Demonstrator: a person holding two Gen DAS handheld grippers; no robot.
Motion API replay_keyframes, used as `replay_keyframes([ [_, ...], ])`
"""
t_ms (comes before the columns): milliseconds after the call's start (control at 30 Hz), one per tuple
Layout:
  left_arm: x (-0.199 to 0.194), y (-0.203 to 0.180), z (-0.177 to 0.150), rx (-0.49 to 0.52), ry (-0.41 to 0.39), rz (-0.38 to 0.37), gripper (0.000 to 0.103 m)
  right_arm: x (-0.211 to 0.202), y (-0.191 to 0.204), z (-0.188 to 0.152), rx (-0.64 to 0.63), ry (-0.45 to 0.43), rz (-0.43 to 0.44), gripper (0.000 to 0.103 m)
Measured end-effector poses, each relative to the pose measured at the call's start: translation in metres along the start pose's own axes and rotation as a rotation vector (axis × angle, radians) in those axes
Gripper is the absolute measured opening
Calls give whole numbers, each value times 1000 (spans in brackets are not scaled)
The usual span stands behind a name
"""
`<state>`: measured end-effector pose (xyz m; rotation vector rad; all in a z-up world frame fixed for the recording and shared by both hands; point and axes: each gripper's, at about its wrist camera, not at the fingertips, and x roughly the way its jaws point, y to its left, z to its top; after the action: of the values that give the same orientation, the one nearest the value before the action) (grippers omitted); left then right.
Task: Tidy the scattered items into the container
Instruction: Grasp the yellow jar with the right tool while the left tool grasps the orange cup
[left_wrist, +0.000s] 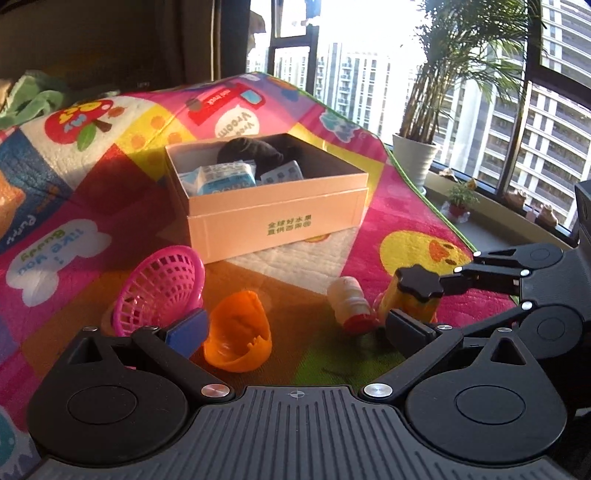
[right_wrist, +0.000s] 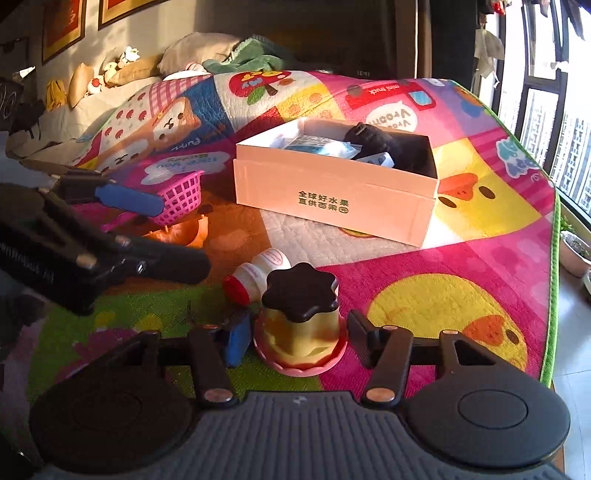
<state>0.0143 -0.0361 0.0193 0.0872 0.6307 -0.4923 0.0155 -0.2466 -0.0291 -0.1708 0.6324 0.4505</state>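
Observation:
A pink cardboard box (left_wrist: 273, 225) (right_wrist: 332, 195) stands on the play mat and holds packets and a dark soft item. In the left wrist view my left gripper (left_wrist: 295, 328) is open above an orange egg-shell half (left_wrist: 238, 332), next to a tipped pink basket (left_wrist: 162, 291). A small white bottle with a red cap (left_wrist: 349, 304) (right_wrist: 258, 275) lies on its side. My right gripper (right_wrist: 299, 341) is open, its fingers either side of a toy pudding cup (right_wrist: 301, 321) (left_wrist: 413, 299) with a dark wavy top. No pad clearly presses the cup.
The colourful play mat (right_wrist: 443, 302) covers the floor. Pillows and bedding (right_wrist: 155, 70) lie at the far end. Potted plants (left_wrist: 415, 155) and a window ledge (left_wrist: 491, 218) run along the mat's right edge. The left gripper shows at the left of the right wrist view (right_wrist: 110, 240).

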Motion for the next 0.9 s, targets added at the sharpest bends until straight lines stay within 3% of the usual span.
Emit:
replay_keyframes([
  [267, 19, 25, -1, -75, 36, 16, 103, -1, -4, -2, 17, 1, -20, 60],
  [467, 19, 37, -2, -123, 47, -21, 101, -1, -3, -1, 21, 8, -26, 60],
  [500, 19, 36, -2, -117, 46, -21, 96, -1, -2, -1, 20, 8, -26, 60],
  [533, 20, 34, -1, -106, 47, -17, 83, -1, -2, -1, 18, 9, -26, 60],
  [667, 22, 29, -1, -66, 47, 2, 78, -2, -1, 0, 13, 16, -19, 56],
  [833, 20, 23, -2, -26, 45, 19, 55, -6, 1, -1, 7, 22, -19, 56],
  [900, 16, 20, -1, -19, 40, 21, 55, -8, 1, -1, 6, 24, -20, 56],
])
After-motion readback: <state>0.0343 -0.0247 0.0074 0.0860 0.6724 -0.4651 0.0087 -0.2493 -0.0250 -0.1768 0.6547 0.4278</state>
